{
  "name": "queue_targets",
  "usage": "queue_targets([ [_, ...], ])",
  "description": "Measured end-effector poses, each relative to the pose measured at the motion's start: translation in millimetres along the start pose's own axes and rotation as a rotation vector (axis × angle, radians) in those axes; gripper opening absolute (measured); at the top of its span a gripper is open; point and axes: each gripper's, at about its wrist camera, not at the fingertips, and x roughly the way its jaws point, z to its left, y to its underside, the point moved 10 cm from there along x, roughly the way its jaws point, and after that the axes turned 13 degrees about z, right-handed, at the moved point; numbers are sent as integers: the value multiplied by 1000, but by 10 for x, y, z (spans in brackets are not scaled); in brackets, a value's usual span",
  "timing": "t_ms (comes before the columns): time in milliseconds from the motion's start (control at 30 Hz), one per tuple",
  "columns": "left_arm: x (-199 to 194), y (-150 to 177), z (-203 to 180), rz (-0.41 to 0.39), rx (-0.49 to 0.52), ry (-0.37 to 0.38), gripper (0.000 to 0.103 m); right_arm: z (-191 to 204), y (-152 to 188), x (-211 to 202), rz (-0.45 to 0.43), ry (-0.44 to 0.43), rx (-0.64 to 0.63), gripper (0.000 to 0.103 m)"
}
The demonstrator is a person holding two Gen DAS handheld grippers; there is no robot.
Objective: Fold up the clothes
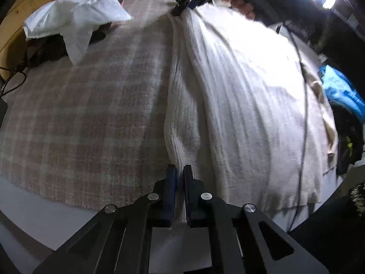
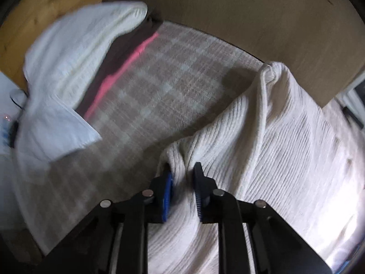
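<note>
A cream ribbed knit garment [image 1: 239, 96] is spread over the right part of a pink-and-grey plaid blanket [image 1: 91, 114], which covers a bed. Its left edge is gathered into long folds. That edge is pinched at the near end by the left hand-held gripper [image 1: 180, 171], whose jaws are nearly closed on the ribbed hem. At the far end the same edge is held by the right hand-held gripper [image 1: 182, 6], gripped by a person's hand [image 1: 244, 6] in a dark sleeve. In the right wrist view the right hand-held gripper [image 2: 183, 171] is seen partly closed, with a bunch of the knit between its blue-padded fingers [image 2: 167, 187]. A white quilted cloth [image 2: 75, 52] lies crumpled at the blanket's far left corner. A blue item [image 1: 342, 91] is seen beyond the garment's right edge, and a black cable [image 1: 304, 114] runs across the knit.
</note>
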Motion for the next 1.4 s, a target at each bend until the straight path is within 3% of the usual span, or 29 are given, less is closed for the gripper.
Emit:
queue_targets([
  [133,-267,-29,-89,-36,25,72,5,-258,43,-184,-54,-224,137,16],
  [300,-403,-72,-390,-45,101,136,5,-670,174,-361,-130,-376,281,15],
  [433,-433,-10,-657,-19,210,170,5,-1039,434,-523,-208,-448,389,15],
  [533,-249,29,-968,31,311,173,5,-1433,823,-549,-225,-459,507,15],
  [633,-66,93,-1128,89,353,184,6,-1657,1072,-381,-186,-381,539,15],
  [733,47,124,-1164,144,353,204,8,-1689,1131,-231,-128,-373,515,19],
  [800,12,159,-1135,167,342,229,9,-1721,1158,-304,-120,-331,497,27],
  [933,-267,236,-917,131,323,206,15,-1747,1273,-635,-186,-184,429,31],
  [1100,-362,156,-502,95,193,170,16,-1395,1265,-1010,-300,-176,289,31],
  [1267,-136,-13,-679,66,203,172,16,-1214,1135,-742,-287,-70,213,31],
  [1333,12,-52,-747,74,214,164,24,-1172,1090,-607,-275,-28,190,33],
  [1400,158,-45,-773,90,222,149,25,-1129,1045,-473,-262,13,168,42],
])
